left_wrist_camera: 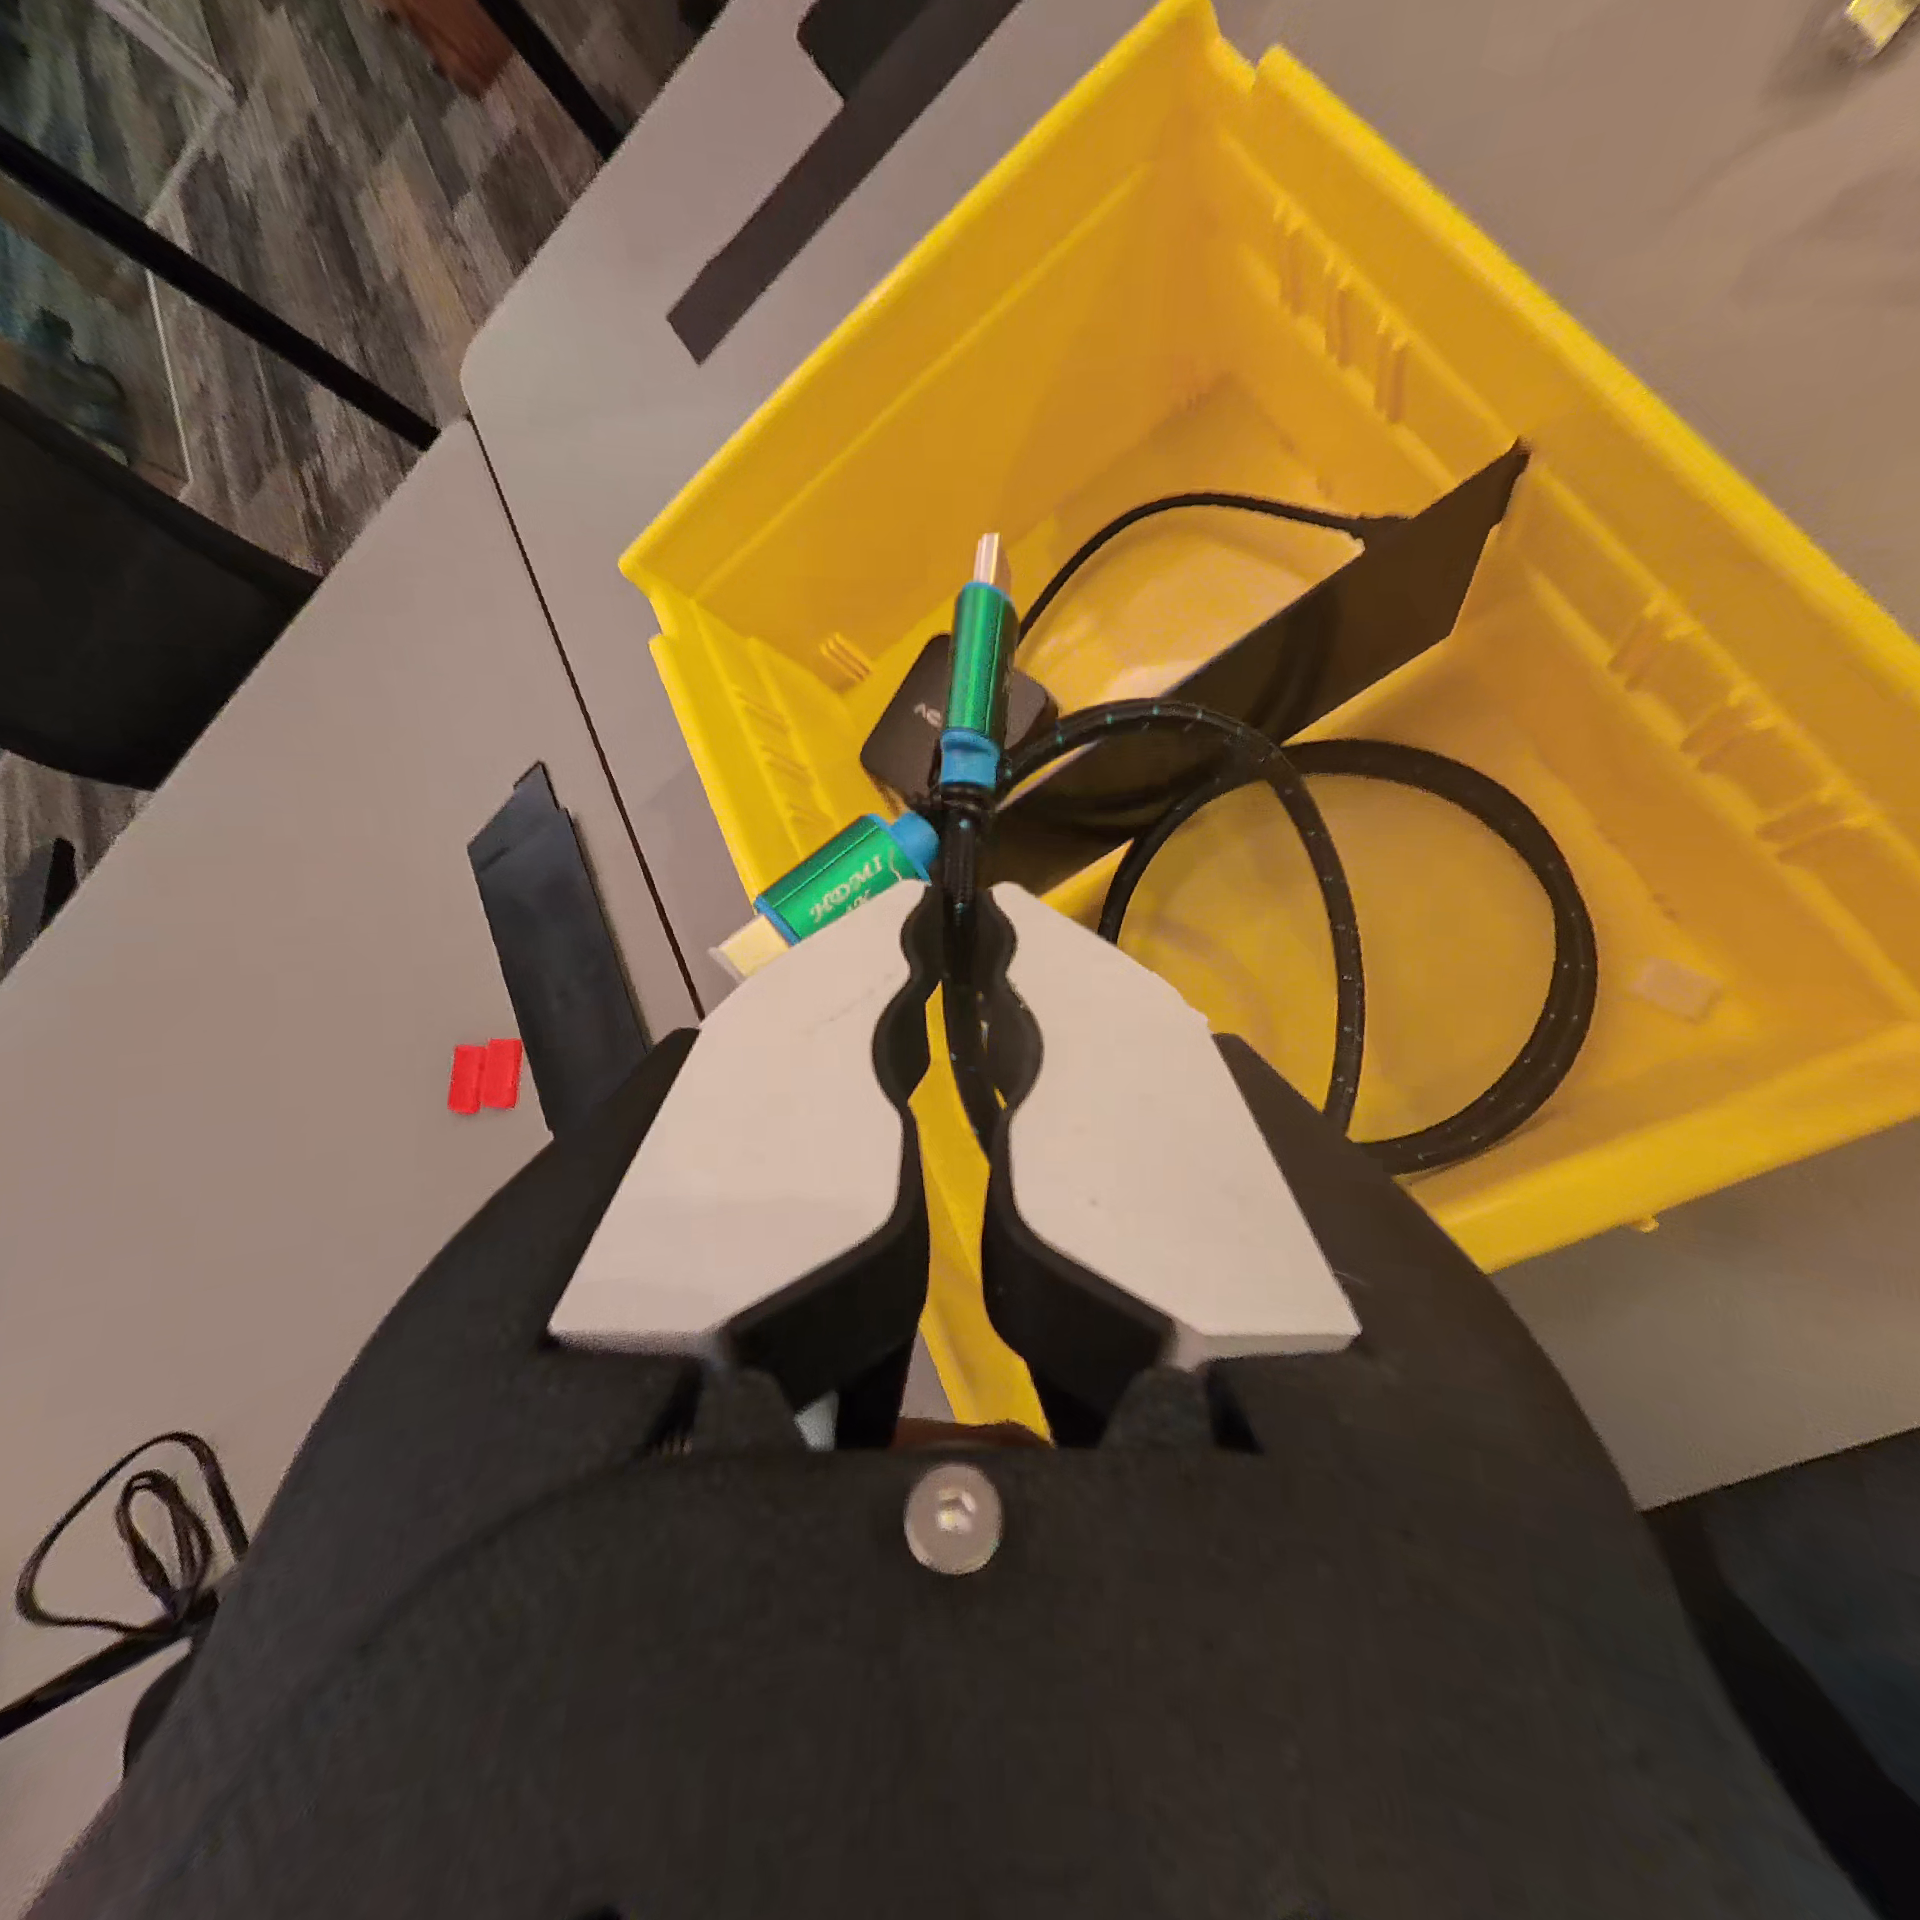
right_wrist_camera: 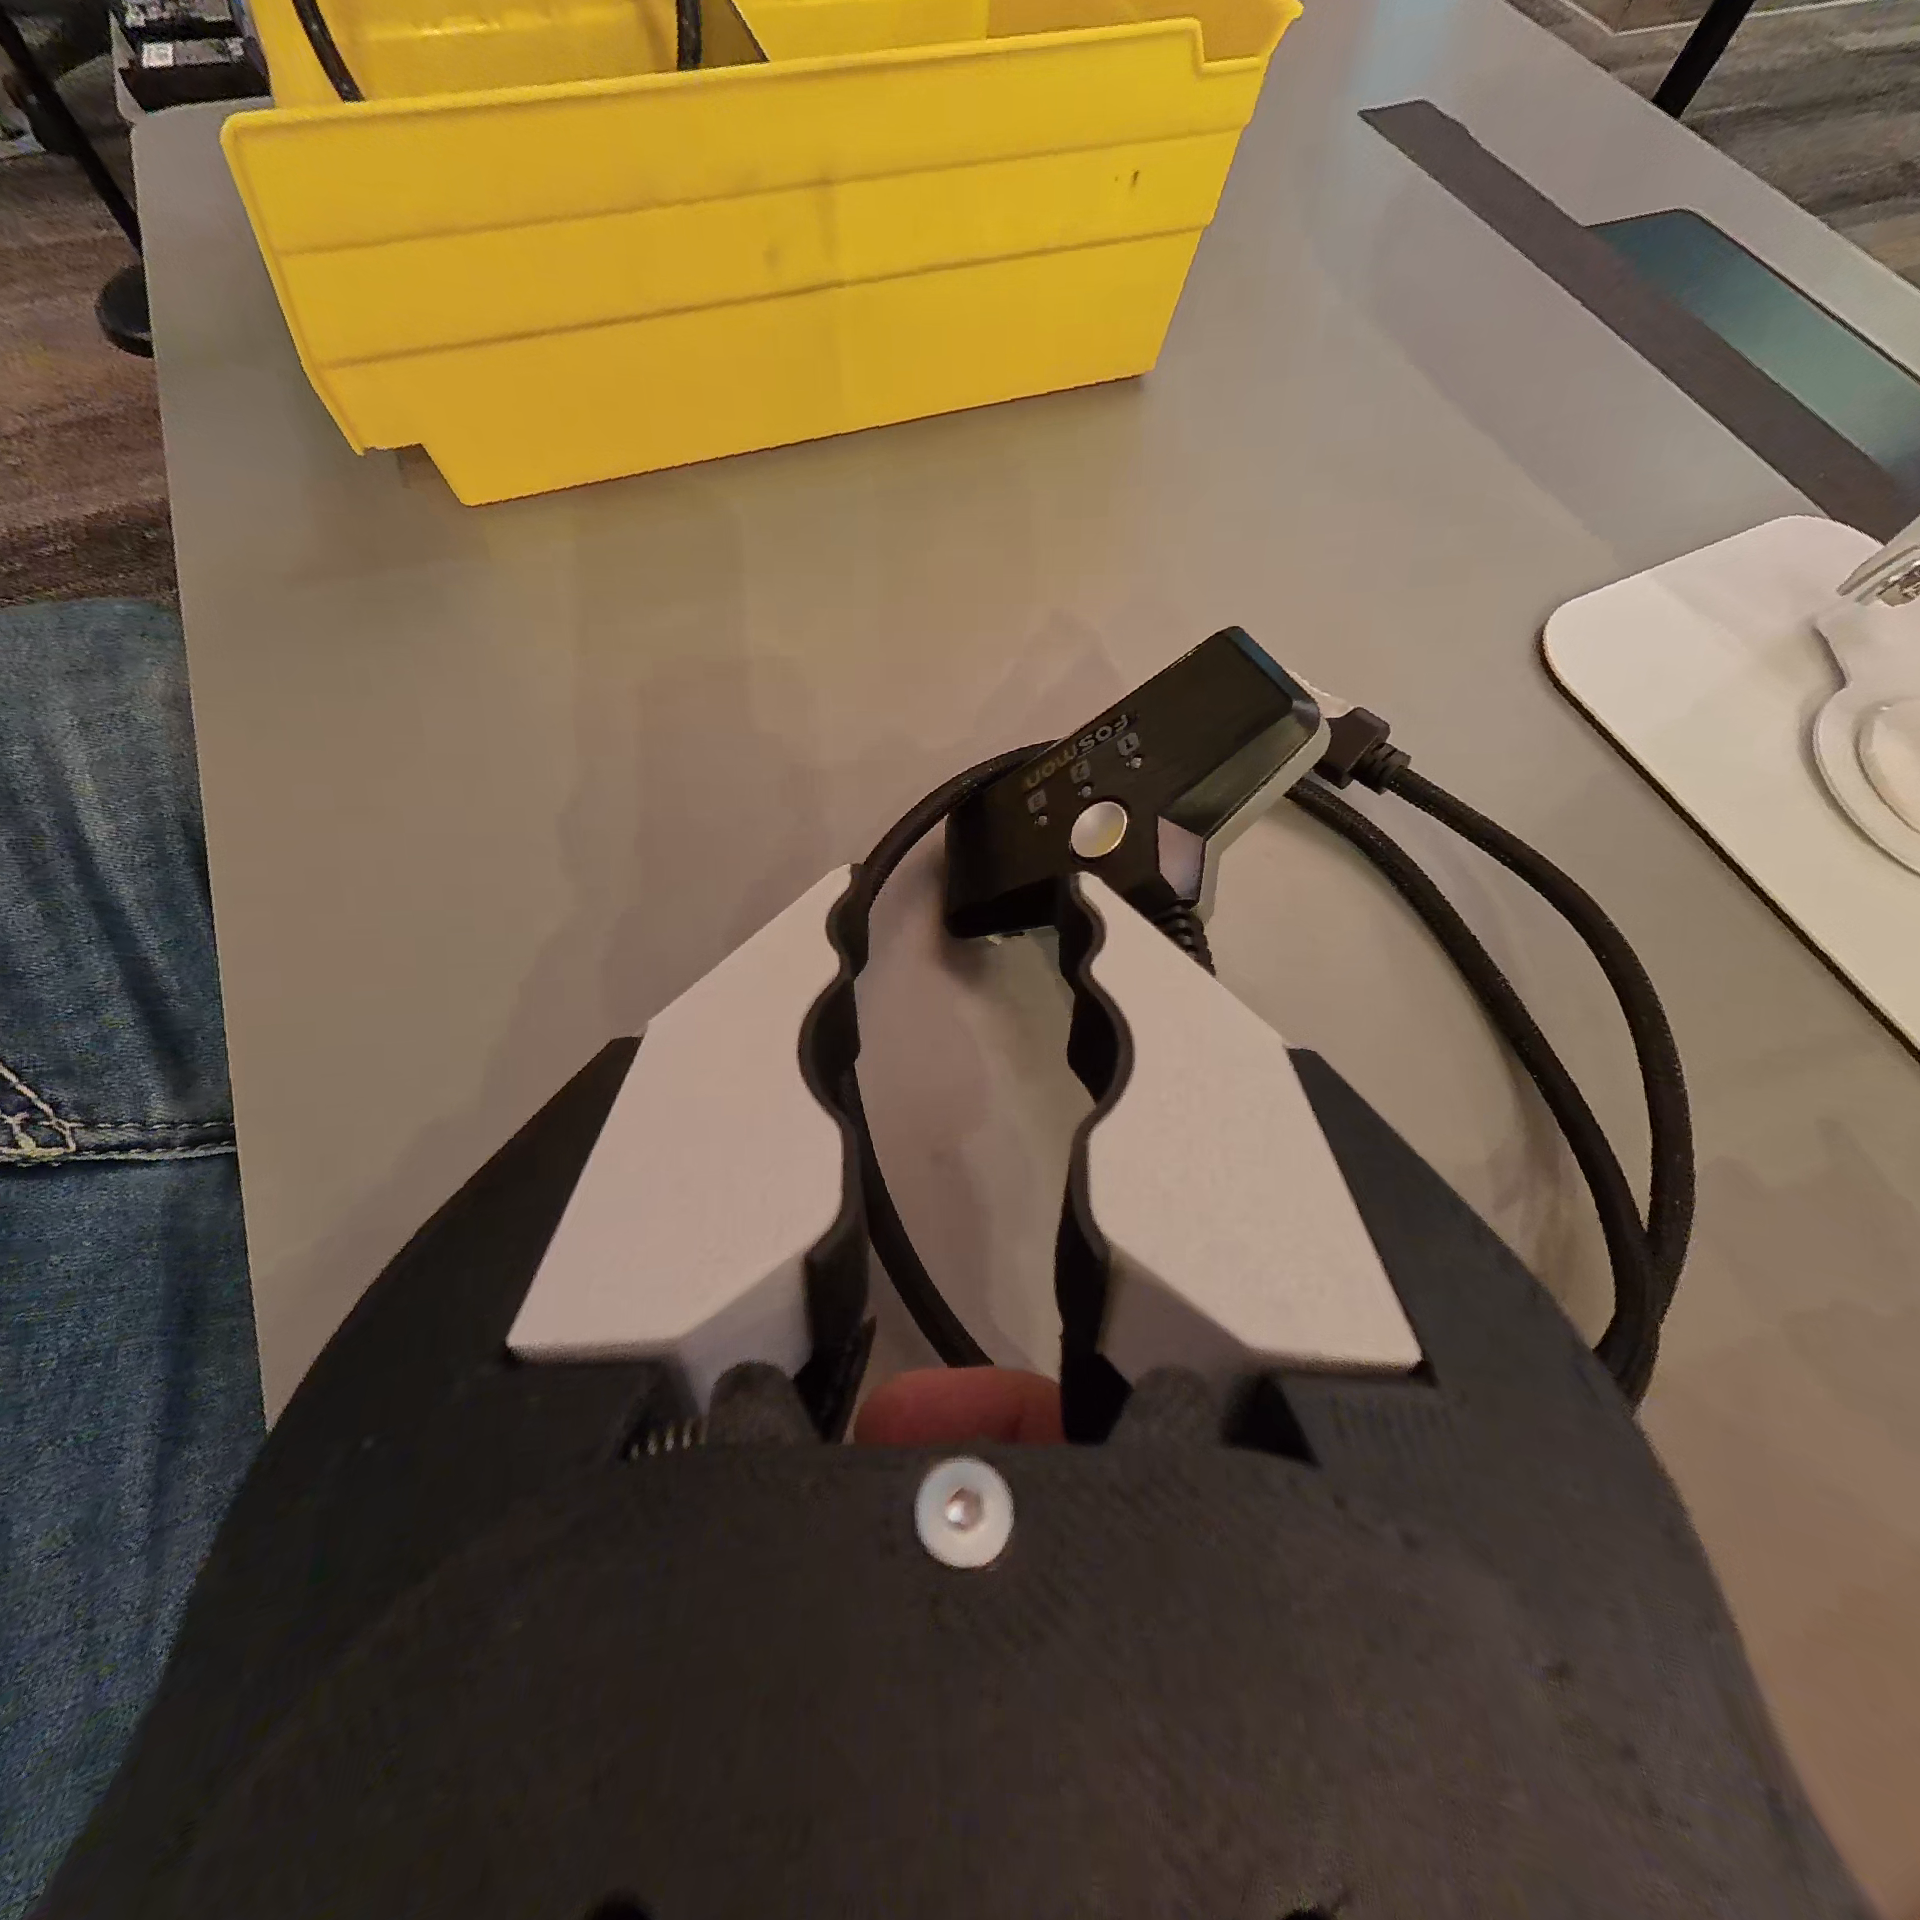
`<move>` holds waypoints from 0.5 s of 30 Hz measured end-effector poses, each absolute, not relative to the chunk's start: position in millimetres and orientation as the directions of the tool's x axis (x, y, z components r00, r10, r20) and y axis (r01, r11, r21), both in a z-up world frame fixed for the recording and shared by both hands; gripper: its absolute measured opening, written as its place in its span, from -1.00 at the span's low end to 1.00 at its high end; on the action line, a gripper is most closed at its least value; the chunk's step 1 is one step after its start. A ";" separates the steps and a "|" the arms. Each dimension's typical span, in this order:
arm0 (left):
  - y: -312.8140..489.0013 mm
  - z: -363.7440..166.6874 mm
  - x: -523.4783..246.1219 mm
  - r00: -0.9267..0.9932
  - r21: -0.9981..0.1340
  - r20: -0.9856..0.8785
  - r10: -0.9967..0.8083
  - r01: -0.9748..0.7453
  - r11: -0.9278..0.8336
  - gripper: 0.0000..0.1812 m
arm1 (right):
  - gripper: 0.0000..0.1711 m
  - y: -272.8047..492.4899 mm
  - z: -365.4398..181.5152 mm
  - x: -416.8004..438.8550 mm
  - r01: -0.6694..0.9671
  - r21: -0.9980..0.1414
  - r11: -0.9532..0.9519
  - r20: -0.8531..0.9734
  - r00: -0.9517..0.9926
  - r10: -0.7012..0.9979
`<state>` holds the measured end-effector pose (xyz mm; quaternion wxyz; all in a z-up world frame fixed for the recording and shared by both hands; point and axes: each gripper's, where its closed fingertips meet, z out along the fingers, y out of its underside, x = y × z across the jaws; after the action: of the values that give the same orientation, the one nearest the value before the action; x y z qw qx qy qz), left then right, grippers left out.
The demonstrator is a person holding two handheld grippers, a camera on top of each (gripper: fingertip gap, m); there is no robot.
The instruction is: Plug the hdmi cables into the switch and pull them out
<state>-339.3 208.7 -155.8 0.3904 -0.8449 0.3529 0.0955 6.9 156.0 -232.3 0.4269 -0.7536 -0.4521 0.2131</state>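
Our left claw (left_wrist_camera: pixel 961 914) pinches the braided HDMI cable (left_wrist_camera: pixel 1351 997) above the yellow bin (left_wrist_camera: pixel 1714 727).
Our right claw (right_wrist_camera: pixel 971 899) spread, its right fingertip touching the switch (right_wrist_camera: pixel 1132 790) at 1 o'clock.

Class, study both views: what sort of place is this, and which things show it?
Probably an office or lab workspace: grey desks pushed together, patterned carpet on the floor, and a yellow parts bin holding cables on the desk.
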 end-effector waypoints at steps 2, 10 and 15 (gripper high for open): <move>210.1 -146.0 -333.5 0.726 -0.612 -0.449 -0.521 -0.675 -0.412 -0.94 | -0.59 156.4 -231.3 8.1 0.497 -0.837 -0.227 0.067 0.505 0.861; 206.1 -92.2 -291.8 0.659 -0.656 -0.495 -0.566 -0.711 -0.253 -0.94 | -0.53 156.8 -224.2 7.7 0.478 -0.854 -0.206 0.076 0.506 0.859; 198.5 -55.3 -246.0 0.577 -0.662 -0.526 -0.625 -0.739 -0.124 -0.94 | -0.51 157.2 -213.0 7.0 0.450 -0.876 -0.175 0.091 0.511 0.855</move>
<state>-246.0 198.5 -55.3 0.4794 -0.7473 0.4562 0.0594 7.0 157.2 -213.0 0.4641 -0.7349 -0.4438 0.2182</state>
